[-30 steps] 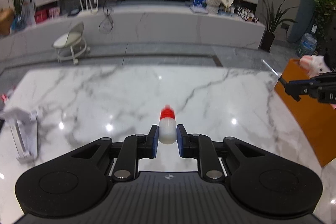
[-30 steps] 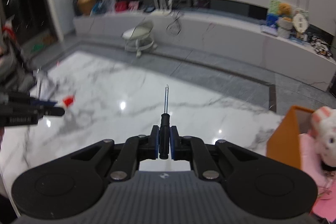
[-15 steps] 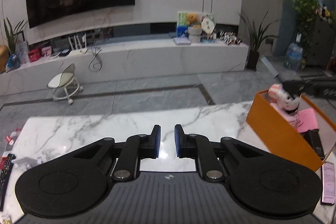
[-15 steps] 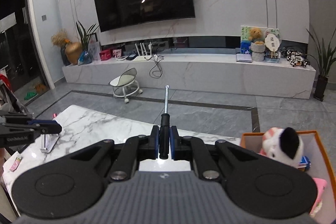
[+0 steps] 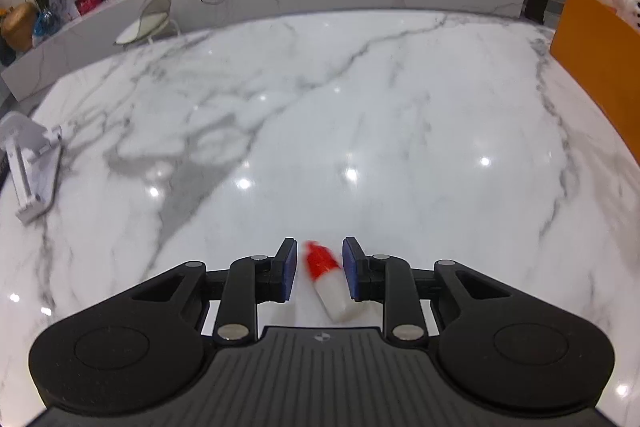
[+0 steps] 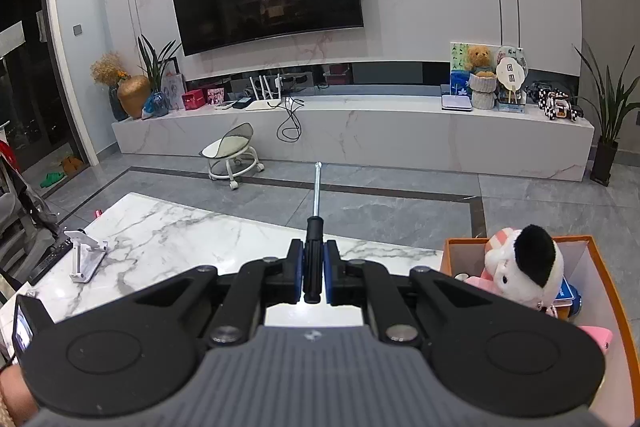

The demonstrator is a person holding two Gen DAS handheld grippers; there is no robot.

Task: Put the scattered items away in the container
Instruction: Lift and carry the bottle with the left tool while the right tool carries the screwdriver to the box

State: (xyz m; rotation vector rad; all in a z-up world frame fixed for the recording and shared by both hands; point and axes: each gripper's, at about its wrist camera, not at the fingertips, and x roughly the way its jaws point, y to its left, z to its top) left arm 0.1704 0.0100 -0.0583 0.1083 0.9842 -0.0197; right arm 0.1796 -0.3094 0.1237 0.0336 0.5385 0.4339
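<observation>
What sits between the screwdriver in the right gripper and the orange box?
Nothing visible. The right gripper is shut on the screwdriver, and the orange box is close on its right with its top open. Only the plush toy already inside takes up room at the near-left corner.

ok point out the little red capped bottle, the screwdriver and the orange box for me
red capped bottle [image 5: 328,281], left wrist view, on its white body just below the red cap
screwdriver [image 6: 312,259], right wrist view, on its black handle between the gripper fingers
orange box [image 6: 622,311], right wrist view, on its right rim
</observation>
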